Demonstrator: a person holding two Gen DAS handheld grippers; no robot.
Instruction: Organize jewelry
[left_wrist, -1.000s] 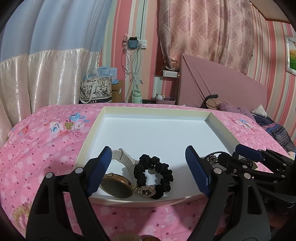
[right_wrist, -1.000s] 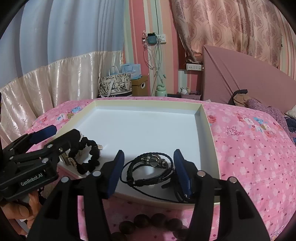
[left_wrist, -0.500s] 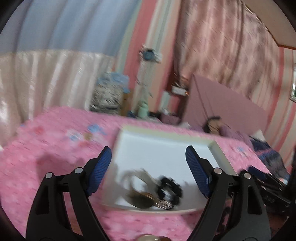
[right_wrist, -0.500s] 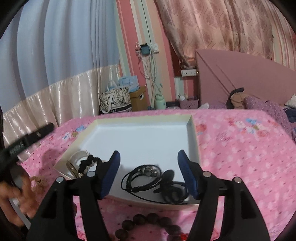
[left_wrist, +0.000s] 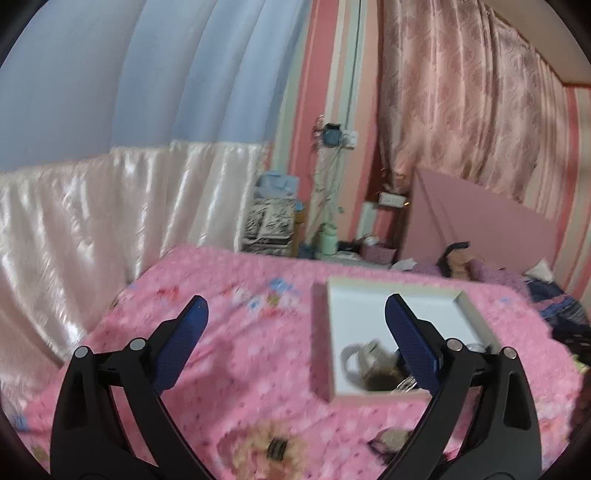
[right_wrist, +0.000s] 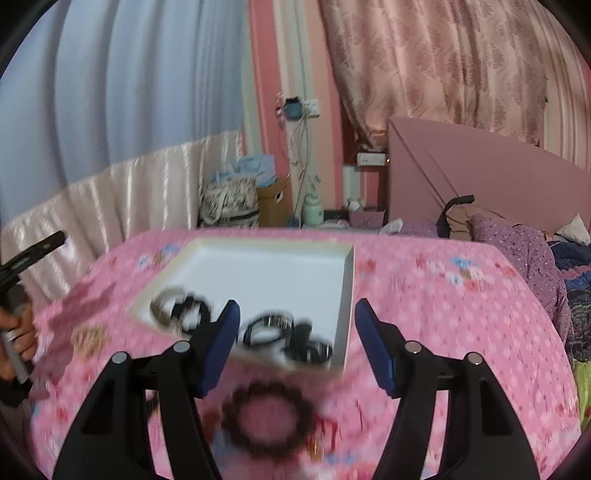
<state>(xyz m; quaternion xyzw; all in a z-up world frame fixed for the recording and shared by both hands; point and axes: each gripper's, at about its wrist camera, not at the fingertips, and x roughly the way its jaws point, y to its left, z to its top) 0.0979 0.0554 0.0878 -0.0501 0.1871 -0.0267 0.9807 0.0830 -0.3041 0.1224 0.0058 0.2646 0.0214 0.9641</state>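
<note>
On the pink bed (right_wrist: 424, 295), both grippers have drawn back from the white tray (right_wrist: 349, 288), left gripper (left_wrist: 295, 339) jaws opening empty, right gripper (right_wrist: 297, 339) jaws apart and empty, leaving the bead bracelet (right_wrist: 266, 417) outside.

jewelry (right_wrist: 258, 325) in tray (right_wrist: 266, 247), bracelet (right_wrist: 267, 419) before

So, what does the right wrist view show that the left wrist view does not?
Only the right wrist view shows the dark bead bracelet on the pink bedspread, the black cord bracelets in the tray, and a hand at the left edge. Only the left shows a yellowish flower piece. Both show the white tray and the white-strapped watch.
</note>
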